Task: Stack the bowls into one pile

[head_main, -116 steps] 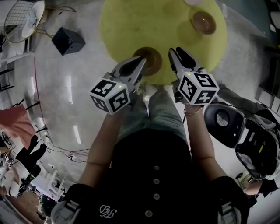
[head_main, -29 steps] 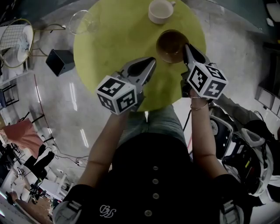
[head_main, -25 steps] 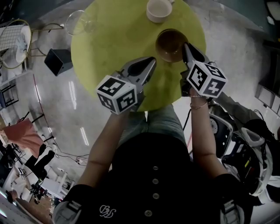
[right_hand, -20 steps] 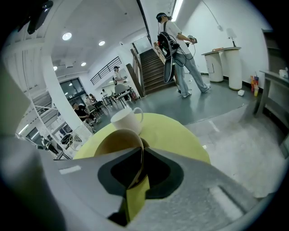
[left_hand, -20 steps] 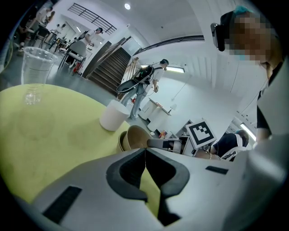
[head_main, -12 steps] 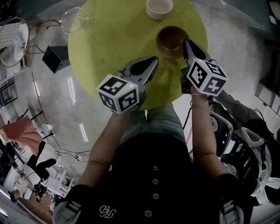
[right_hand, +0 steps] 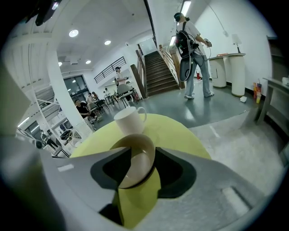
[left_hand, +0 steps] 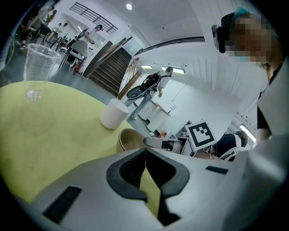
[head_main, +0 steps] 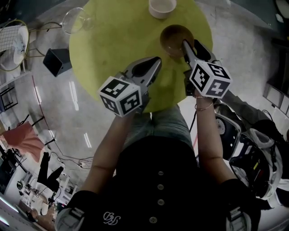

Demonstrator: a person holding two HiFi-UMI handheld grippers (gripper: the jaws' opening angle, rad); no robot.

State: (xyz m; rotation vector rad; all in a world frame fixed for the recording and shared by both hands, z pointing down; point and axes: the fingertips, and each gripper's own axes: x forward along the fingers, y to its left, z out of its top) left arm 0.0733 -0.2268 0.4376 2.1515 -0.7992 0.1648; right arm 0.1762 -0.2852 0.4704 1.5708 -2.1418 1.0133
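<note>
The brown bowl (head_main: 174,36) sits upright on the right part of the round yellow-green counter (head_main: 113,45). A white cup (head_main: 162,6) stands just beyond it on the far side, and a clear plastic cup (head_main: 74,20) stands well apart at the far left edge.

The right gripper (head_main: 191,45) reaches in from the near right. Its jaws have just been opening and now stand wide, with the bowl's near rim between them. In the right gripper view the pads look clear of the rim, so the bowl is released.

The left gripper (head_main: 157,59) is over the near middle of the counter, left of the bowl and apart from it. Its jaws are clenched together with nothing between them.
</note>
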